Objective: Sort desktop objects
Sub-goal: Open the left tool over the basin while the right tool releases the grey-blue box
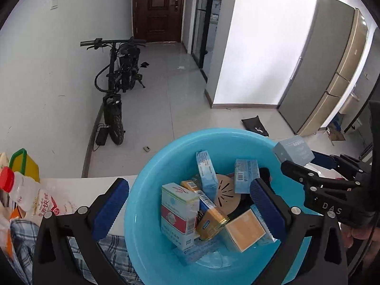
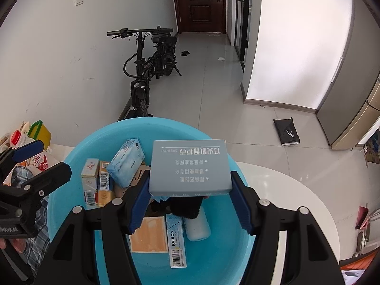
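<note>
A: What fills the lower middle of the frame?
B: A blue basin point(image 1: 152, 216) full of boxes point(image 1: 180, 216).
A: And at right?
B: The right gripper point(image 1: 294, 160) clamps a grey box point(image 1: 293, 150) over the rim.

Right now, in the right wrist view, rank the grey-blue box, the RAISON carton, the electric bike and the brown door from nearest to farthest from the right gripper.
1. grey-blue box: clamped between the right gripper fingers, above the blue basin.
2. RAISON carton: just below, lying inside the basin.
3. electric bike: on the floor by the left wall.
4. brown door: at the hallway's far end.
</note>
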`<action>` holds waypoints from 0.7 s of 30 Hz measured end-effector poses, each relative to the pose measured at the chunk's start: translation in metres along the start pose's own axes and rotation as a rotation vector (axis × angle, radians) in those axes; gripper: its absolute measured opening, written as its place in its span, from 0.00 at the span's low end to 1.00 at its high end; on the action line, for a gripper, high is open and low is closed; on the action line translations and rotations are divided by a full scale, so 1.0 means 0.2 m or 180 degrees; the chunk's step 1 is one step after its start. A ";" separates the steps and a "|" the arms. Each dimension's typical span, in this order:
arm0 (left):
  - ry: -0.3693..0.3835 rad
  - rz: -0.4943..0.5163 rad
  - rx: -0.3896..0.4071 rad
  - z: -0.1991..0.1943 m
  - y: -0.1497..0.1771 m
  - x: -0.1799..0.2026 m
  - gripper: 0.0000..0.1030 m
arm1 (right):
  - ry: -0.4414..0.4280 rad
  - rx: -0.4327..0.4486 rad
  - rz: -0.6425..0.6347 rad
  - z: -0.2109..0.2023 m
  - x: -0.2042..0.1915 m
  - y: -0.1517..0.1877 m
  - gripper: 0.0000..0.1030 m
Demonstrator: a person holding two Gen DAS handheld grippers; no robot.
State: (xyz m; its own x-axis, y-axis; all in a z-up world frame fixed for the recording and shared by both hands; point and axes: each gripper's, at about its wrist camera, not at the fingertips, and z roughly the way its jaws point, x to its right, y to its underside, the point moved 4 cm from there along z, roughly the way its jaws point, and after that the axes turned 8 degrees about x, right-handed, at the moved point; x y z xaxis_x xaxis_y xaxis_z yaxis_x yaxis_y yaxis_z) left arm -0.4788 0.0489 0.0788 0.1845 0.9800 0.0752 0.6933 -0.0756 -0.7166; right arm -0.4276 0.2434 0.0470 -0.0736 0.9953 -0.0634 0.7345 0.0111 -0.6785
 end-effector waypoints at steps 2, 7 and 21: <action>-0.0057 0.0045 0.0012 -0.01 0.01 -0.02 1.00 | 0.0013 -0.0008 -0.0019 0.01 0.00 0.01 0.60; -0.0078 -0.0003 -0.0017 -0.02 0.06 -0.05 1.00 | 0.0011 -0.0080 -0.0007 0.07 -0.01 0.03 0.60; -0.0009 -0.0741 -0.0136 0.03 0.12 -0.31 1.00 | -0.0106 -0.0103 -0.0451 0.23 -0.24 0.00 0.68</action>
State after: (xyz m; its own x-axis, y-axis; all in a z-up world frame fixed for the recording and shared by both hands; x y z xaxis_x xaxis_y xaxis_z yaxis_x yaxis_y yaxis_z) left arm -0.4775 -0.0120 0.0532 0.0142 0.9724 0.2329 0.7458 0.1449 -0.6502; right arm -0.4557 0.1918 0.0156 -0.2000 0.9798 0.0065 0.7365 0.1547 -0.6586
